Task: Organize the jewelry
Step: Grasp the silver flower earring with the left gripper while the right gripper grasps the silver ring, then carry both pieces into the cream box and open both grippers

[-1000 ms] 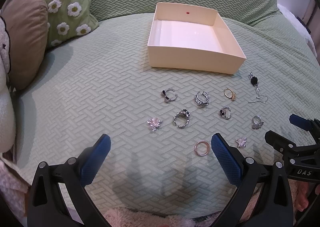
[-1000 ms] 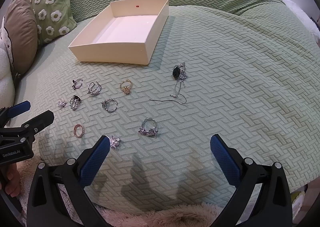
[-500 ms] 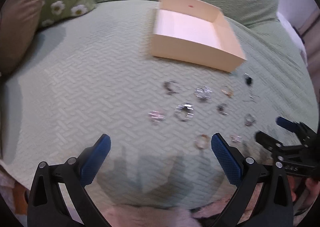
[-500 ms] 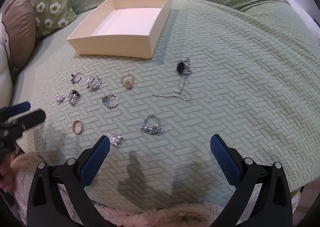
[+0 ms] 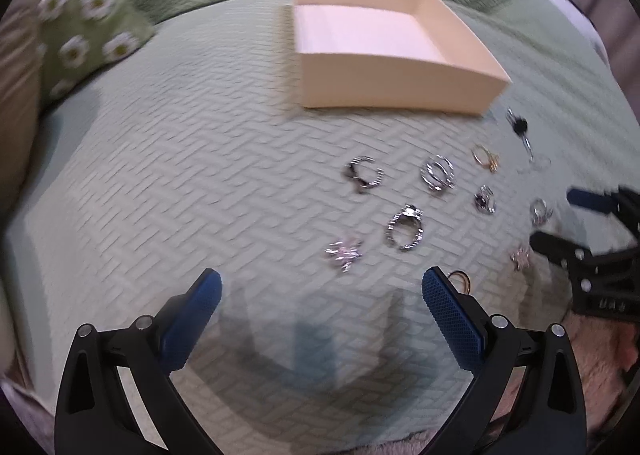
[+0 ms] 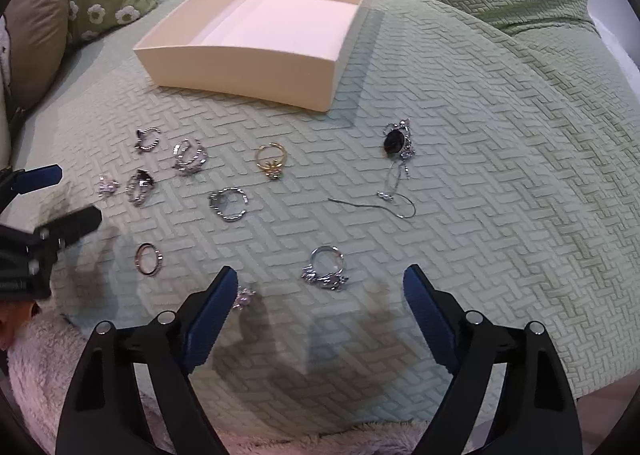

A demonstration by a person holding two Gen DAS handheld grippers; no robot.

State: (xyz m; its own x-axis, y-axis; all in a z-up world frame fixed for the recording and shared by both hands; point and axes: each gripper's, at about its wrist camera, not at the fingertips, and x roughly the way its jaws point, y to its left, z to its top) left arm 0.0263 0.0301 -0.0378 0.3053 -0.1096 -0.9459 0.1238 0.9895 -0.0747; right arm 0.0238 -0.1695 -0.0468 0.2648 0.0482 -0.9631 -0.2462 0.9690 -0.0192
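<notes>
Tool [image 6: 318, 295] near empty cream box [image 6: 256, 67]

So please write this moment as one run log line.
left gripper: open, empty | right gripper: open, empty | rings: on cover | box: empty

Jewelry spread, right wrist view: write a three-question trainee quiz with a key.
1. True or false: the cream box already holds jewelry.
2. Which piece lies nearest the right tool? A) the gold ring B) the silver ring with a cluster C) the black earring
3. Fill in: both the right tool and the left tool are ____, holding nothing.

Key: 1 false, its floor shows bare. 2 B, it sits on the green cover just ahead of the gap between the fingers. 3 open.
</notes>
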